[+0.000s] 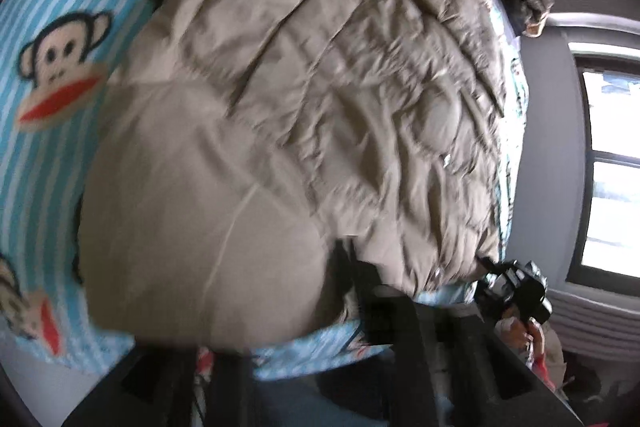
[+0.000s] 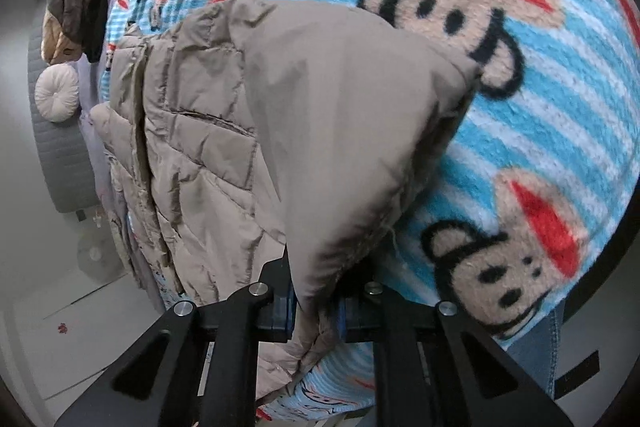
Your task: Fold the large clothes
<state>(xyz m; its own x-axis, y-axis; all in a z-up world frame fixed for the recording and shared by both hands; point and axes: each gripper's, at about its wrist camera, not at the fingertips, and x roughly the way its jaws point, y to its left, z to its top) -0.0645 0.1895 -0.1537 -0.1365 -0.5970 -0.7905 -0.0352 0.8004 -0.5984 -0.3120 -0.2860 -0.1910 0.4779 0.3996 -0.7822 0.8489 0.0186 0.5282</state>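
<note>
A puffy, quilted tan jacket (image 2: 224, 131) lies across a fleecy blue-striped blanket (image 2: 540, 123) printed with monkey faces, its smooth lining turned up toward 5 o'clock in the right view. The right gripper (image 2: 316, 307) pinches the jacket's soft hem between its blue-padded tongs. The left gripper (image 1: 304, 327) is blurred under a smooth fold at 6 o'clock, so whether its tongs are apart or together cannot be told.

Monkey blanket (image 2: 520, 115), round cushion (image 2: 57, 94) (white), window (image 1: 612, 171)
</note>
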